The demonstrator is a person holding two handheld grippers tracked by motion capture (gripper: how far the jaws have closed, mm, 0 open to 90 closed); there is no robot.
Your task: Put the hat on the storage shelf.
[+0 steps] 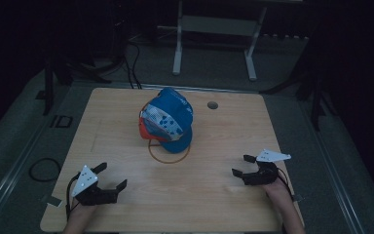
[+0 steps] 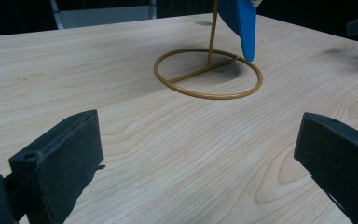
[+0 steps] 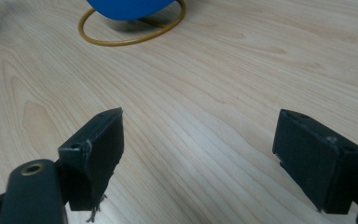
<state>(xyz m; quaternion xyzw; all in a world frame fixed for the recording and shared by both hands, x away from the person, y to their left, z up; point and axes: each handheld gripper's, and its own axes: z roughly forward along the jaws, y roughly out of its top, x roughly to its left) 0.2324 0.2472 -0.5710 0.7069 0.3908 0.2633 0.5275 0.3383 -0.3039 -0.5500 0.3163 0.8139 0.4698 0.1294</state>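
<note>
A stack of caps (image 1: 167,119), blue on top with a white patterned one and an orange one beneath, hangs on a gold wire stand (image 1: 169,152) at the table's middle. The stand's ring base (image 2: 208,73) and a blue brim (image 2: 240,23) show in the left gripper view; the ring (image 3: 131,28) and blue brim (image 3: 128,7) show in the right gripper view. My left gripper (image 1: 111,176) rests open near the front left. My right gripper (image 1: 241,165) rests open near the front right. Both hold nothing.
The light wooden table (image 1: 126,195) has a round cable hole (image 1: 213,105) at the back right. Beyond it stand a white desk frame (image 1: 214,29) and dark cables (image 1: 131,68) on the floor. A cable loop (image 1: 45,169) lies left of the table.
</note>
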